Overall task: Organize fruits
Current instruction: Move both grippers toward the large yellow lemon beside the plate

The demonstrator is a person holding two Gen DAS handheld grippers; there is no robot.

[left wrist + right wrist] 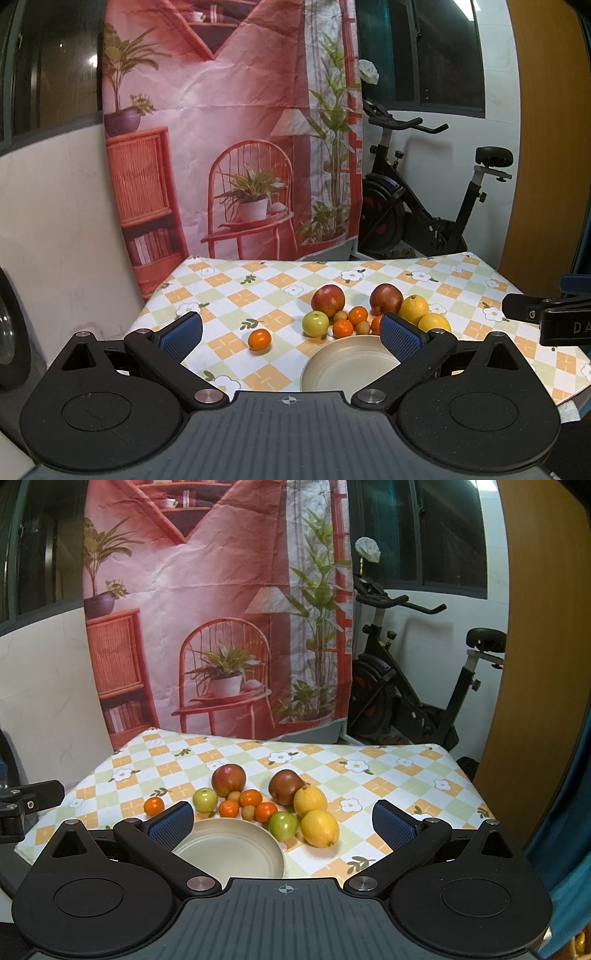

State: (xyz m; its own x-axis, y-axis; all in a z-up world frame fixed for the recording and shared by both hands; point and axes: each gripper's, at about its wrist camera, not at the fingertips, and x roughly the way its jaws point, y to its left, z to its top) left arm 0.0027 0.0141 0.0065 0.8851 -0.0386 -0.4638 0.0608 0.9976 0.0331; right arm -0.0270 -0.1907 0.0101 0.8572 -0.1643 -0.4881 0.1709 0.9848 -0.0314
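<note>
A beige plate (347, 363) (232, 853) lies empty near the table's front edge. Behind it sit two red apples (327, 300) (228, 779), two green apples (315, 323) (283, 825), two lemons (414, 308) (319, 828), several small oranges (342, 328) (250, 798) and small tan fruits (340, 316) (248, 812). One orange (259, 339) (153, 806) lies apart at the left. My left gripper (291, 332) is open above the front of the table, nothing between its fingers. My right gripper (284, 821) is open too, empty, in front of the plate and lemons.
The table wears a checked flower-print cloth (258, 291) (388, 775). A printed backdrop (229, 129) hangs behind it. An exercise bike (424, 206) (413, 686) stands at the back right. A wooden panel (535, 664) rises at the right. The other gripper's tip shows at each view's edge (546, 317) (26, 801).
</note>
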